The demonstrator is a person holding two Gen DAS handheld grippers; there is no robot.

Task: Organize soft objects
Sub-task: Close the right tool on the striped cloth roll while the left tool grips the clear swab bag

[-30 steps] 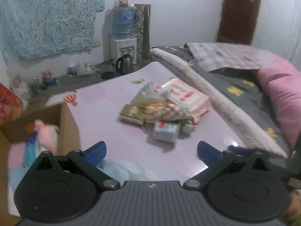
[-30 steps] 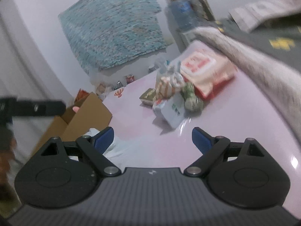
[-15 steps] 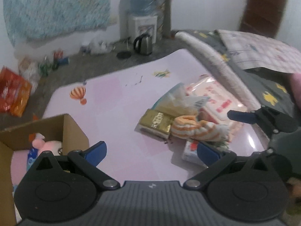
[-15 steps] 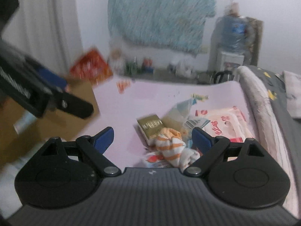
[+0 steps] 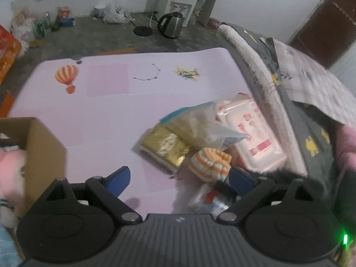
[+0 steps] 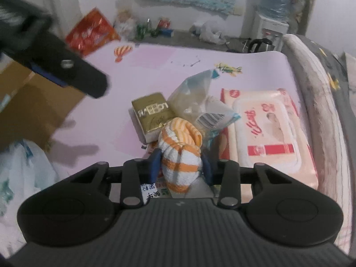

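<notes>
Covering the floor beside a bed is a pale pink mat [image 5: 106, 111] printed with a hot-air balloon [image 5: 66, 76] and a small plane [image 5: 187, 73]; past its far edge lies bare grey floor with an electric kettle [image 5: 170, 24], a water dispenser [image 5: 178, 5] and bottles along the white wall. On the mat sits a heap: a gold packet [image 6: 152, 113], a clear bag [image 6: 198, 102], a pink wipes pack [image 6: 269, 135] and an orange-striped sock [image 6: 181, 149]. The right gripper [image 6: 180, 166] has just been closing, its blue pads now pressing the sock's sides. The left gripper [image 5: 179, 179] hangs spread wide over the mat with nothing between its jaws, a cardboard box [image 5: 42, 149] just left of it.
</notes>
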